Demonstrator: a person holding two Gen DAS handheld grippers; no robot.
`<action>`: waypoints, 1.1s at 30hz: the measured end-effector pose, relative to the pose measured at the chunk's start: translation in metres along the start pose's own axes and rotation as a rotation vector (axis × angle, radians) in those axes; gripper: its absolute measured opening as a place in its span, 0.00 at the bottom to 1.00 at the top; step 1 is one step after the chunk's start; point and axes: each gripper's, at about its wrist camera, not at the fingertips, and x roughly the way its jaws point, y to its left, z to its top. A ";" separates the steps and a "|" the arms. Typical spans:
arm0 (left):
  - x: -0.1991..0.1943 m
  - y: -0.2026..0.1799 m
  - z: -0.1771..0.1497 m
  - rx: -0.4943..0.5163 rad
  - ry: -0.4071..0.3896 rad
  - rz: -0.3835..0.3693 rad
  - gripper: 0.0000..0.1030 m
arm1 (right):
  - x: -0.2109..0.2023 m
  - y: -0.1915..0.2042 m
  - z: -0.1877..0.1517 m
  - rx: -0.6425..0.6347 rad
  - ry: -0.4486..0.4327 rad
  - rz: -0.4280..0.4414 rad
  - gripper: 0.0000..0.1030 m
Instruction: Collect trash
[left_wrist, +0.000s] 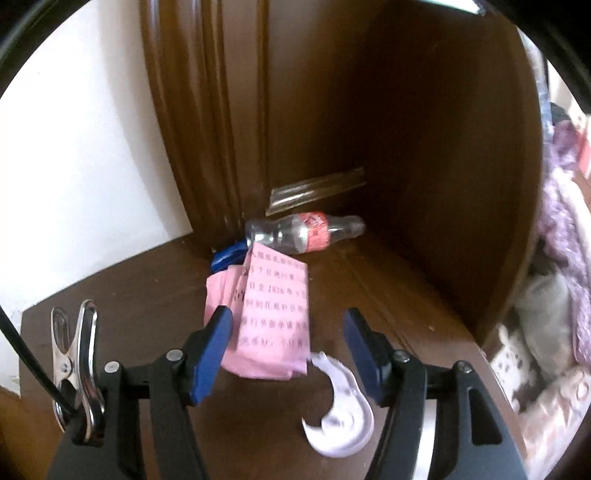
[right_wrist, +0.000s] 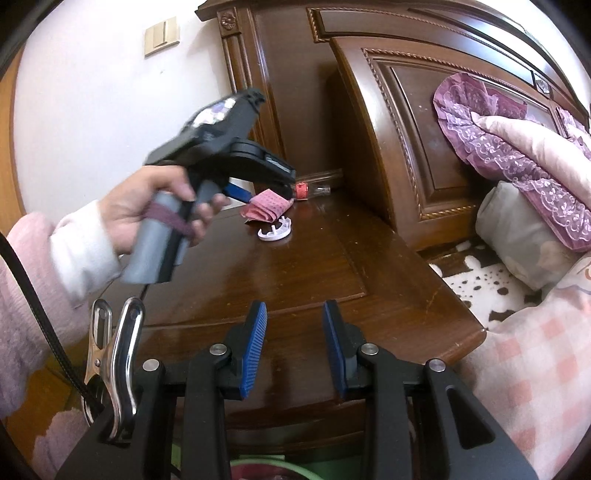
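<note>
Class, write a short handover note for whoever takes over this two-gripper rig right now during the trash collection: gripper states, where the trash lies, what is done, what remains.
Left gripper: open, empty, above the folded pink printed paper.
Right gripper: open, empty, over the near edge of the dark wooden nightstand.
Trash, all on the nightstand: pink paper; white curved plastic piece beside it; clear plastic bottle with red label lying on its side at the back; a blue item behind the paper.
Done: nothing visibly collected.
Left: pick up every piece.

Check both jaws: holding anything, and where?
Nothing held. Left gripper is open over the pink paper, its pads off it. Right gripper is open over bare nightstand.
</note>
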 end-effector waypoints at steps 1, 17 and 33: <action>0.006 0.000 0.001 -0.005 0.011 0.013 0.64 | 0.000 0.000 0.000 0.001 0.000 0.001 0.31; -0.003 0.038 -0.030 -0.114 0.005 0.078 0.33 | 0.003 0.006 -0.002 0.002 0.012 -0.006 0.31; -0.102 0.056 -0.133 -0.137 -0.077 0.004 0.32 | 0.005 0.010 -0.001 -0.015 0.067 -0.041 0.31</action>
